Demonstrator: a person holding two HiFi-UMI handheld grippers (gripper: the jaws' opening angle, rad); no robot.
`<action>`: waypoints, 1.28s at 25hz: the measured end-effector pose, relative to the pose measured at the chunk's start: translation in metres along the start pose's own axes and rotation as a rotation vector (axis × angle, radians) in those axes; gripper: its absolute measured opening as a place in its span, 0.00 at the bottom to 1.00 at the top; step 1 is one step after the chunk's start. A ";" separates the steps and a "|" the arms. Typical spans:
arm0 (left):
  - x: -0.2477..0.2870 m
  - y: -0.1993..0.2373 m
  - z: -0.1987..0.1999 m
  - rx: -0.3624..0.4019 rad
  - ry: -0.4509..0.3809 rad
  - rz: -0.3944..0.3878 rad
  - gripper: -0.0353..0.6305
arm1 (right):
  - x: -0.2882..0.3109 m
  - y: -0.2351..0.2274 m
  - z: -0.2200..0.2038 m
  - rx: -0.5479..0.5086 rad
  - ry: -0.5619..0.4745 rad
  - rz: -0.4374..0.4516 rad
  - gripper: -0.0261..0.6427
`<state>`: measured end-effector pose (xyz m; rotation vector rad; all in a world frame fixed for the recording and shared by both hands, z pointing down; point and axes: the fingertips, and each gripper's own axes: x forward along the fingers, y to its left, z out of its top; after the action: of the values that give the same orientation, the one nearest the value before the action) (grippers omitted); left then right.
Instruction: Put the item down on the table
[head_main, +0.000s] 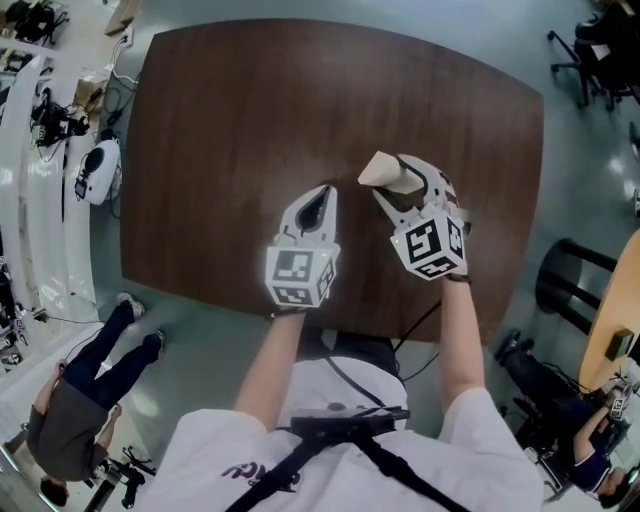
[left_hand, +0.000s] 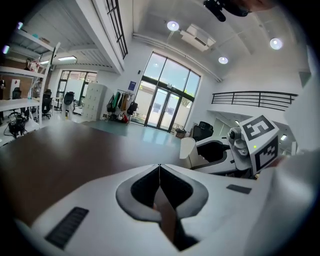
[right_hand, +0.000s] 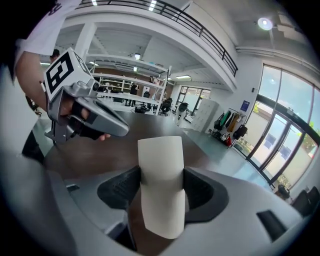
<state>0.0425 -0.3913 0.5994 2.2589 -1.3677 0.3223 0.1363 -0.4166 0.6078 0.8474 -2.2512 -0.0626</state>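
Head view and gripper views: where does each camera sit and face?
Head view: on the person's head, looking steeply down at the table; arms, left gripper, right gripper show.
Left gripper view: on the left gripper, facing along its shut jaws across the table.
Right gripper view: on the right gripper, facing along its jaws, shut on the pale item.
Shared: each gripper view shows the other gripper; all show the table.

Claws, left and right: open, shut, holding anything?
Left claw: shut, nothing between its jaws.
Right claw: shut on the off-white item, held above the table.
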 end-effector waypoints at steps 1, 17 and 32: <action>0.003 0.000 -0.002 0.001 0.005 0.004 0.07 | 0.005 0.001 -0.006 -0.007 0.010 0.013 0.47; 0.029 0.018 -0.022 -0.021 0.053 0.054 0.07 | 0.090 0.018 -0.062 -0.109 0.168 0.162 0.46; 0.026 0.027 -0.023 -0.035 0.042 0.052 0.07 | 0.124 0.039 -0.078 -0.130 0.193 0.329 0.46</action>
<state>0.0327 -0.4101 0.6377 2.1787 -1.4017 0.3592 0.0998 -0.4444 0.7521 0.3896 -2.1484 0.0249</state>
